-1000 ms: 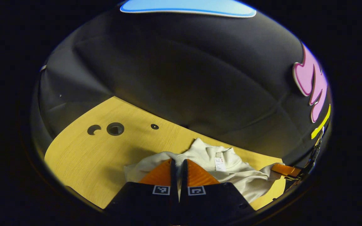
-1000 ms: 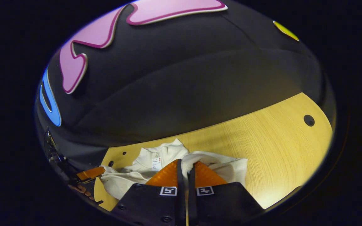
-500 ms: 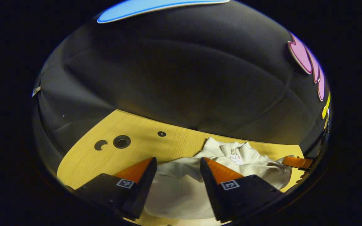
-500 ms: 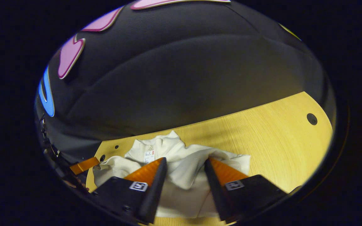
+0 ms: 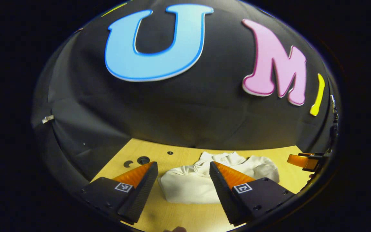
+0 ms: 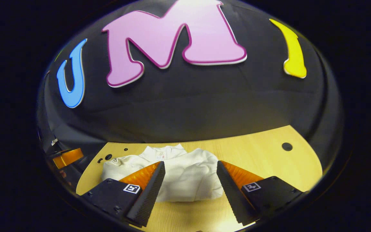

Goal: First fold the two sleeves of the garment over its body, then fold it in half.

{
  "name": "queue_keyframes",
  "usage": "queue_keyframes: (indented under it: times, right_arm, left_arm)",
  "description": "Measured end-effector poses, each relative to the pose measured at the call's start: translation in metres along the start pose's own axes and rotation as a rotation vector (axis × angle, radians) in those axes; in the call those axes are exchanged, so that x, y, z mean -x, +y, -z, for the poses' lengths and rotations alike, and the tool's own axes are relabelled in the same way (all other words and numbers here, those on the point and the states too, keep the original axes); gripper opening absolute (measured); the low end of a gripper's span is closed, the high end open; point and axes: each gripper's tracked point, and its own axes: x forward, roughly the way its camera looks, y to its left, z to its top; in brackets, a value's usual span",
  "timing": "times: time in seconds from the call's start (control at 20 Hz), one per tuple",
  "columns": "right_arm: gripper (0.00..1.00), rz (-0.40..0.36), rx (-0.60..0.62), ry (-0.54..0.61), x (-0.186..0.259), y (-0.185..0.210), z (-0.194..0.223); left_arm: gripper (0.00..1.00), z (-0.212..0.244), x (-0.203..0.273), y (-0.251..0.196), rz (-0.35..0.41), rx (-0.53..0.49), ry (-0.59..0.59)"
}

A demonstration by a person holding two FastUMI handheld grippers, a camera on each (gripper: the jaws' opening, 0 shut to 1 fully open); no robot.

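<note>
One garment: cream-white garment [image 5: 201, 185] lies folded in a compact bundle on the wooden surface [image 5: 179, 216], near the far edge by the booth wall; also seen in right gripper view [image 6: 185, 174].
Garment detail: collar w/ a small tag faces the wall [image 6: 161, 154]; a bunched bit of fabric sticks out at the left side in right gripper view [image 6: 116, 161]. Folded edge nearest the cams looks rounded, a bit puffy, not flat.
Left hand-held gripper: [image 5: 182, 182] fingers spread wide apart, nothing between them; it sits apart from the garment, on the near side, w/ the bundle showing through the gap.
Right hand-held gripper: [image 6: 190, 180] fingers likewise wide apart, gripping nothing; garment seen between and beyond them, no contact.
Other-gripper glimpses: right one's finger shows at far right edge of left gripper view [image 5: 301, 160]; left one's finger at far left edge of right gripper view [image 6: 68, 157]. Both off to the sides of the garment.
Surface: light wood grain, several dark round holes, e.g. [image 5: 143, 159] left of the garment and [image 6: 287, 146] well to its right.
Backdrop: black cloth wall [image 5: 185, 112] right behind the surface's far edge.
</note>
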Motion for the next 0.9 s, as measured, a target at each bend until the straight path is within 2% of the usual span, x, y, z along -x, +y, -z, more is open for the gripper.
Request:
queue_keyframes:
  times: [0.25, 0.4, 0.6, 0.75, 0.9]
  right_arm:
    - [0.98, 0.042, 0.041, -0.106, 0.100, 0.000, -0.034]
    - [0.98, 0.076, 0.062, -0.195, 0.168, 0.002, -0.046]
    - [0.98, 0.038, 0.102, -0.276, 0.242, 0.015, -0.043]
    - [0.98, 0.055, 0.173, -0.303, 0.290, 0.009, -0.033]
    - [0.98, 0.050, 0.165, -0.313, 0.324, 0.011, -0.014]
  left_arm:
    - [0.98, -0.037, 0.093, -0.002, 0.040, 0.025, -0.091]
    - [0.98, -0.044, 0.149, 0.003, 0.045, 0.019, -0.151]
    - [0.98, -0.031, 0.217, 0.006, 0.032, -0.004, -0.206]
    - [0.98, -0.019, 0.266, 0.006, 0.024, 0.005, -0.250]
    - [0.98, -0.007, 0.309, 0.002, 0.013, -0.003, -0.270]
